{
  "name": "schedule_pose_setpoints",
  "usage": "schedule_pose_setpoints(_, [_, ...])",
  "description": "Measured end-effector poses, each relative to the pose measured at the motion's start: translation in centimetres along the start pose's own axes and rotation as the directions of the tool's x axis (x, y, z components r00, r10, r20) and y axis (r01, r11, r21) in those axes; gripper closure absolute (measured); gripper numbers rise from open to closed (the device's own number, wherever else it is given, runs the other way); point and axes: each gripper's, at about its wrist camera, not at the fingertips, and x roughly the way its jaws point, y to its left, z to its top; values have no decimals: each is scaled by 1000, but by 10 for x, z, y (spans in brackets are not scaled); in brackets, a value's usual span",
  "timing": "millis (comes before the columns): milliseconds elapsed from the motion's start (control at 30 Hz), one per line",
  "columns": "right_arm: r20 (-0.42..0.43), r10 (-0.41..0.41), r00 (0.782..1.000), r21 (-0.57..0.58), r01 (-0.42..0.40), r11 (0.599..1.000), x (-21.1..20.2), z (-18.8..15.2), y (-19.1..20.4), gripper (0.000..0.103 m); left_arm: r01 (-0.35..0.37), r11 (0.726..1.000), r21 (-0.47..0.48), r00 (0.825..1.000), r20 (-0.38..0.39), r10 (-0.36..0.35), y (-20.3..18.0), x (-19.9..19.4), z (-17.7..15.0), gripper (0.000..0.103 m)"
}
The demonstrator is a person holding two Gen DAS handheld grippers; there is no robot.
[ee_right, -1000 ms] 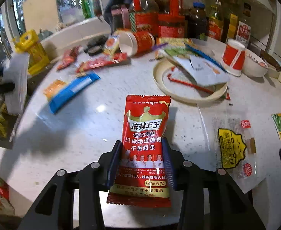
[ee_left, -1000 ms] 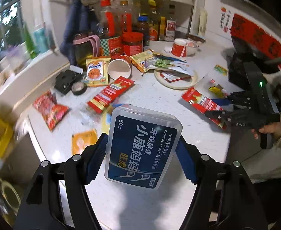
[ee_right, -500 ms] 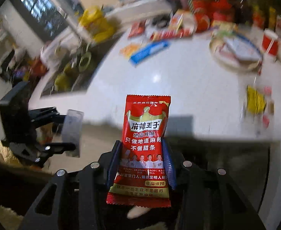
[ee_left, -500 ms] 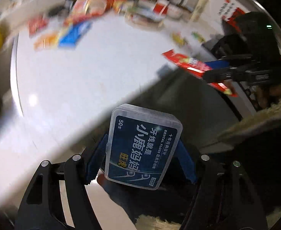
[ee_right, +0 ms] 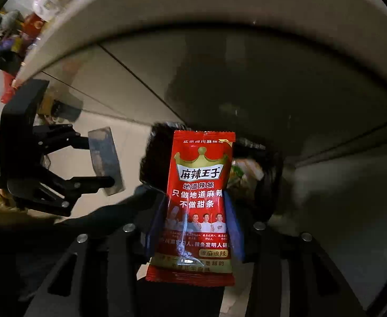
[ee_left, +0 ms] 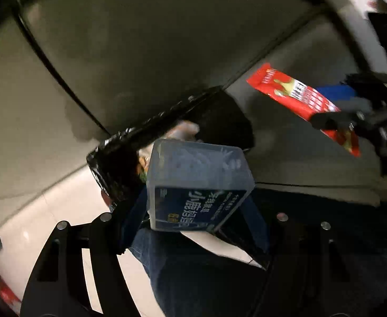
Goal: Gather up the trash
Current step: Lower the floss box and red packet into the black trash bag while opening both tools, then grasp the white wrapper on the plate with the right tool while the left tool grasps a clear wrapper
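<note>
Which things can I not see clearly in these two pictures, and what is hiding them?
- Left wrist view: inside of the black trash bag, mostly covered by the dental floss box.
- Right wrist view: bag contents, hidden behind the red snack packet.
- Right wrist view: items on the countertop, too small and blurred.

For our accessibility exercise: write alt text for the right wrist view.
The right hand-held gripper, jaws opening, has a red snack packet between them above a black-lined bin. At left, the left hand-held gripper holds a plastic box.
</note>
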Motion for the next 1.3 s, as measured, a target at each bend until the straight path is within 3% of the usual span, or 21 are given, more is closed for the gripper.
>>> schedule_pose_setpoints(67, [-10, -55, 998, -4, 55, 998, 12, 4, -5, 31, -43, 999, -8, 998, -36, 42, 2, 15, 7, 34])
schedule_pose_setpoints(100, [-4, -67, 998, -1, 67, 998, 11, 6, -7, 29, -55, 998, -12, 998, -35, 54, 3, 16, 10, 32])
schedule_pose_setpoints(167, [16, -71, 997, -2, 71, 997, 1, 9, -7, 22, -66, 998, -10, 998, -8, 65, 3, 7, 14, 12])
schedule_pose_setpoints(233, [47, -86, 995, 6, 85, 996, -19, 7, -9, 11, -77, 997, -2, 997, 7, 77, 2, -7, 15, 11])
schedule_pose_setpoints(300, [87, -62, 994, 21, 61, 998, -44, 6, -8, 11, -56, 998, 14, 998, 10, 56, 1, -23, 13, 10])
schedule_pose_setpoints(400, [180, 11, 984, 24, -15, 1000, -98, 9, 0, 10, -35, 997, 75, 996, 80, 29, -12, -74, 12, 10])
schedule_pose_setpoints(500, [337, 40, 941, 5, -44, 999, -164, 18, 13, 5, -52, 993, 107, 978, 207, 29, -22, -136, 16, 10])
schedule_pose_setpoints(567, [440, 28, 898, 2, -32, 999, -199, 32, 15, 5, -90, 992, 90, 950, 308, 58, -23, -180, 29, 10])
schedule_pose_setpoints(667, [584, -21, 811, 45, -6, 999, -240, 69, 5, 5, -182, 983, 2, 879, 449, 161, -19, -228, 60, 10])
schedule_pose_setpoints(733, [622, -102, 776, 106, 45, 993, -252, 91, -6, 5, -221, 971, -89, 817, 528, 234, -9, -252, 89, 9])
schedule_pose_setpoints(800, [651, -205, 731, 206, 90, 974, -263, 121, -31, 5, -246, 954, -173, 788, 538, 300, 0, -266, 115, 9])
schedule_pose_setpoints(833, [654, -224, 722, 234, 89, 968, -264, 131, -40, 5, -233, 952, -196, 783, 543, 303, 5, -270, 126, 9])
schedule_pose_setpoints(900, [634, -320, 704, 321, 137, 937, -263, 160, -70, 5, -209, 954, -217, 794, 531, 295, 12, -276, 149, 9])
schedule_pose_setpoints(1067, [514, -482, 710, 362, 330, 872, -231, 208, -110, 5, -271, 939, -213, 806, 483, 342, 11, -262, 182, 9])
schedule_pose_setpoints(1233, [428, -561, 709, 333, 454, 827, -198, 229, -125, 5, -304, 935, -181, 818, 454, 354, 2, -251, 203, 9])
schedule_pose_setpoints(1267, [409, -576, 708, 328, 476, 816, -192, 234, -128, 8, -317, 933, -173, 817, 450, 361, -1, -250, 207, 9])
schedule_pose_setpoints(1300, [394, -591, 704, 326, 494, 806, -187, 237, -132, 27, -323, 931, -169, 816, 449, 364, -3, -249, 209, 9])
